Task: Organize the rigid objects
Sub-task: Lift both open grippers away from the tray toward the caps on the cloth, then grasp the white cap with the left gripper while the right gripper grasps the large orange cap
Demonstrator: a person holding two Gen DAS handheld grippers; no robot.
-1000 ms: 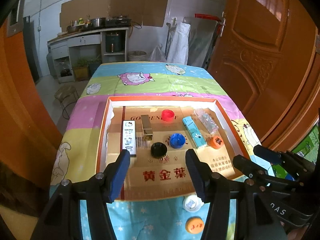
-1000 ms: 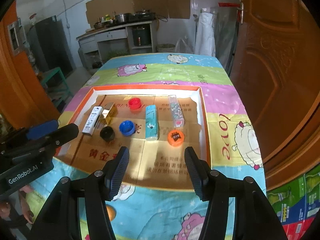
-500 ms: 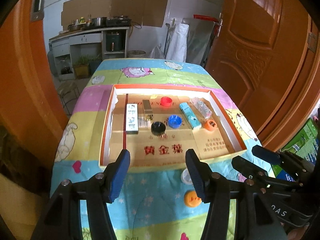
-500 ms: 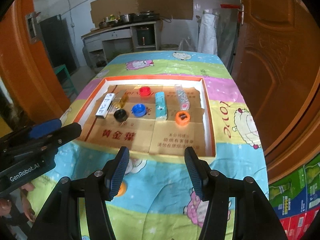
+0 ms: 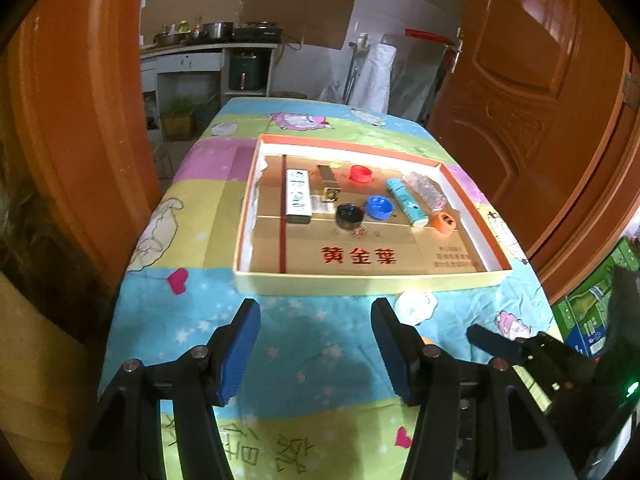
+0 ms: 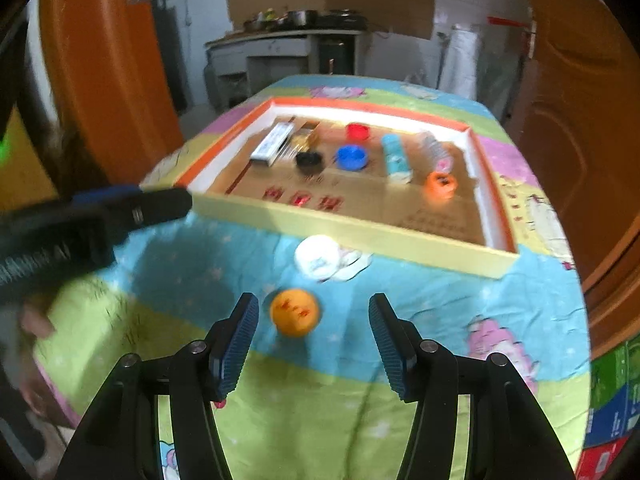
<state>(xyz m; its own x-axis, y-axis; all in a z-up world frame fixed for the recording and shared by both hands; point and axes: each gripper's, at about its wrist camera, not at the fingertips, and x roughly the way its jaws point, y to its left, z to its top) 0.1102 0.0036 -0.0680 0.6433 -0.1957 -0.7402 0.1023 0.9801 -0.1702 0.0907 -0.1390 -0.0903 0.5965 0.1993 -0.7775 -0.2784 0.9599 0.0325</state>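
Observation:
An orange cap (image 6: 295, 312) lies on the tablecloth just ahead of my right gripper (image 6: 314, 336), in line with the gap between its wide-apart fingers, untouched. A white cap (image 6: 318, 258) sits beyond it against the front wall of the cardboard tray (image 6: 340, 220). In the left wrist view my left gripper (image 5: 316, 344) hangs open and empty over the cloth before the tray (image 5: 360, 280). The white cap (image 5: 416, 302) shows to its right. Inside the tray lie a white box (image 5: 298, 196), a gold box (image 5: 330, 184), a teal tube (image 5: 406, 200), a clear bottle (image 5: 426, 192) and several caps.
Orange wooden doors (image 5: 540, 100) flank the table on both sides. The right gripper (image 5: 496, 340) reaches into the left wrist view at lower right, and the left gripper (image 6: 160, 196) crosses the right wrist view at left. Green cartons (image 5: 592, 312) stand on the floor at right.
Both grippers have drawn back and sunk toward the table's near edge, so the tray looks farther off. The right gripper now hovers just behind the orange cap. Both jaws stay equally wide.

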